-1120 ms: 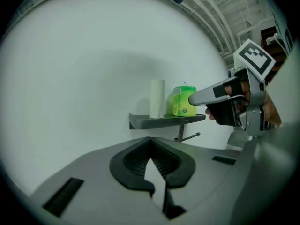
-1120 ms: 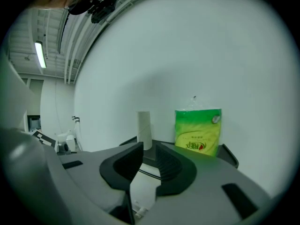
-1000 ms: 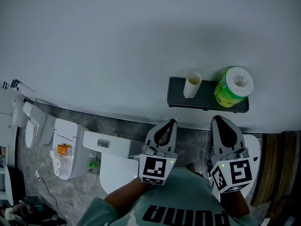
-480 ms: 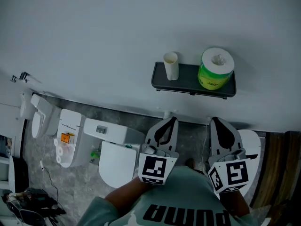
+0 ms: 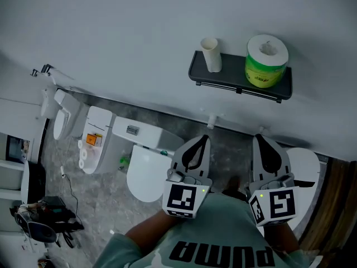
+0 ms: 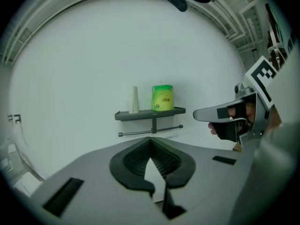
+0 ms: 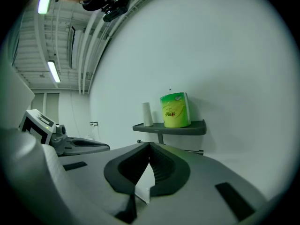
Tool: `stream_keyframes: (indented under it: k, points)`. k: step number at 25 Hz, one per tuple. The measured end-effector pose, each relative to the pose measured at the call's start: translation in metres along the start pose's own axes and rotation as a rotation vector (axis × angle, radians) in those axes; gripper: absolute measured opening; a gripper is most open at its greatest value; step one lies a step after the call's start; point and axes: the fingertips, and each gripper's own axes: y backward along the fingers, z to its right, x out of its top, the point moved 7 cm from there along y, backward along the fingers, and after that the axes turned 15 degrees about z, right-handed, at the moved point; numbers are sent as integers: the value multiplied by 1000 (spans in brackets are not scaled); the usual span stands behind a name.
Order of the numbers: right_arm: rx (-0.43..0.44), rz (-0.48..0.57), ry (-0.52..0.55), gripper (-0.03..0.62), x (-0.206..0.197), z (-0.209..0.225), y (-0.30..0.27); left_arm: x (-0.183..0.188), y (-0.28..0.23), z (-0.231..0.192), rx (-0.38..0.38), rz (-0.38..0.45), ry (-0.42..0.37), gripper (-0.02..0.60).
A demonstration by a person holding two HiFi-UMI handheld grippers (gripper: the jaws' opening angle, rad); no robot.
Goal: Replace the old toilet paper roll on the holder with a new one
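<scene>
L gripper point(image 5: 204, 140) & R gripper point(image 5: 259, 140) closed, empty, well short of new roll point(image 5: 266, 60) on shelf point(image 5: 230, 75).

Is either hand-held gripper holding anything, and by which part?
Nothing. The left hand-held gripper and right hand-held gripper are both shut and empty; the wrapped roll stands on the shelf.

White toilet point(image 5: 146, 175), grey speckled floor point(image 5: 97, 208), tangle of cables point(image 5: 47, 223) (far lower left), pale wall point(image 5: 111, 32)

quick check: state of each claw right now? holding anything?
Left claw: closed, nothing between its jaws.
Right claw: closed, nothing between its jaws.
</scene>
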Motion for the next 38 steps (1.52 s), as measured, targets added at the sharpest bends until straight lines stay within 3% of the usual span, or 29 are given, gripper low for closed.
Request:
stream_keyframes:
  k: [8,12,24,30,38]
  points:
    - [-5,4,19,9,-2,-31,-11,7,18,-31,21,85,10,3]
    - [-33,-10,29,9,-5,-62,-14,4,36,-55,-9,79,16,3]
    - [-171,-63,70,9,-23,-144,-11,-28,82,-110,-125,99,126,3]
    - [-177,-69,69,9,-29,-153,-1,-29,86,-110,-140,105,117,3]
    - [-157,-44,61,9,-22,-131,14,-22,85,-76,-153,75,86,3]
